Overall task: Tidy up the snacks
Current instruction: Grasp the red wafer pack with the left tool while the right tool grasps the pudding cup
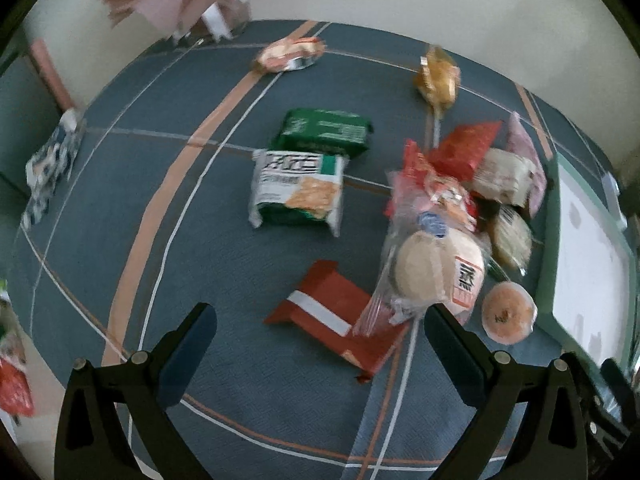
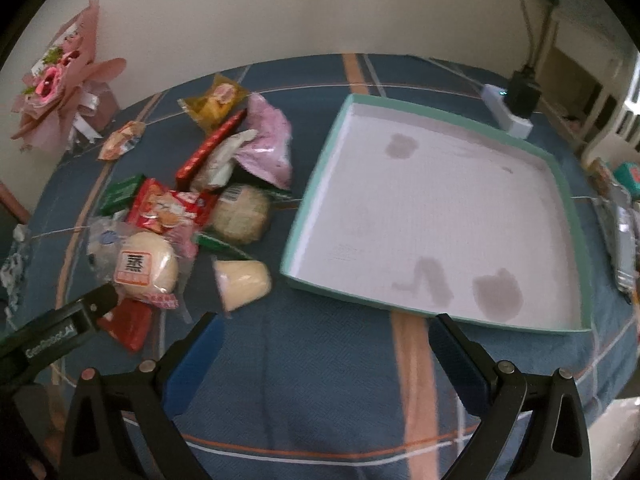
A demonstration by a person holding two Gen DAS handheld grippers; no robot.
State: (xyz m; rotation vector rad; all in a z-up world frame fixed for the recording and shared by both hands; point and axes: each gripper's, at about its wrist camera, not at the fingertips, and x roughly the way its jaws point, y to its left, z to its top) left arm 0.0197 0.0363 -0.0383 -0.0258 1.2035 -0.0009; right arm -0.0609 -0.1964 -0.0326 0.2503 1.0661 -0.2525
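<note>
A heap of wrapped snacks lies on the blue plaid cloth. In the left wrist view my left gripper (image 1: 320, 320) is open over a red packet with a white stripe (image 1: 336, 316). Its right finger touches a clear-wrapped white bun (image 1: 432, 272). Beyond lie a white-and-green cracker pack (image 1: 298, 194) and a dark green pack (image 1: 326, 130). In the right wrist view my right gripper (image 2: 326, 320) is open over bare cloth, holding nothing. A pudding cup (image 2: 242, 282) lies on its side just ahead of its left finger. The shallow teal tray (image 2: 316, 184) sits ahead on the right.
A pink paper bouquet (image 2: 60, 80) stands at the back left by the wall. A white power strip with a black plug (image 2: 514, 108) lies behind the tray. More packets (image 2: 622, 232) sit at the right table edge. A yellow snack (image 1: 438, 76) and a small pack (image 1: 288, 54) lie apart.
</note>
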